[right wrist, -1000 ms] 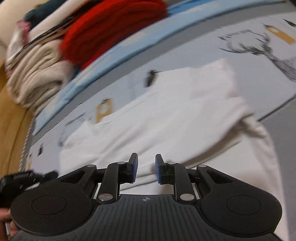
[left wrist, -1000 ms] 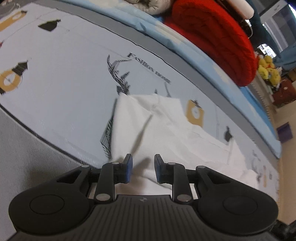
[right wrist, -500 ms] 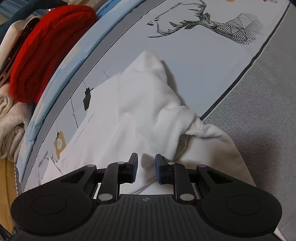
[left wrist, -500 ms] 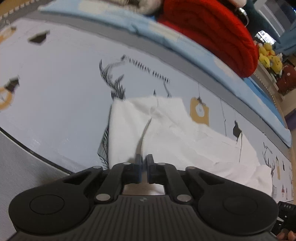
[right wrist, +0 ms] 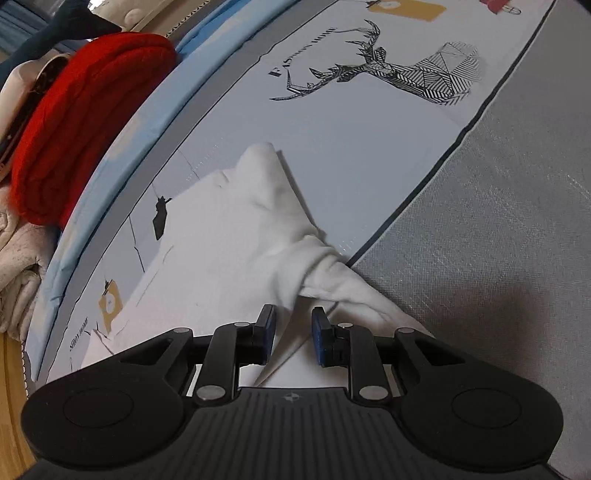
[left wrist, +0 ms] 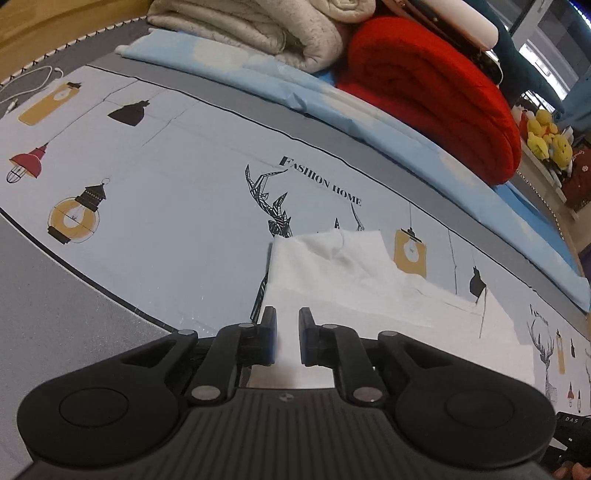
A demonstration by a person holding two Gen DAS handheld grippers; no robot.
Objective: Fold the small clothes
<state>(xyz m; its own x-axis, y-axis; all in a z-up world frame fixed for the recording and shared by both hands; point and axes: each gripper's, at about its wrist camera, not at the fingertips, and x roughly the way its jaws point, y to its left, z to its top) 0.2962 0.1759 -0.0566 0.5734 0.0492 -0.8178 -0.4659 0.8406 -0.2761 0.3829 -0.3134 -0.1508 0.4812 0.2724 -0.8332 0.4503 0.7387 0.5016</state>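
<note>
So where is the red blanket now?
The red blanket lies rolled at the bed's far edge: upper right in the left wrist view, upper left in the right wrist view, beside the beige blankets.

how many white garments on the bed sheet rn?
1. The white garment lies on the printed sheet just ahead of the left gripper; the right gripper sees its bunched end. More may lie out of frame.

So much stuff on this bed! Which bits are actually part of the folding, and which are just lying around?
Part of the job:
- white garment, spread on the printed sheet
- left gripper and right gripper, fingers apart over it

Just lying about:
- red blanket
- beige blanket
- yellow plush toys
- white cable
</note>
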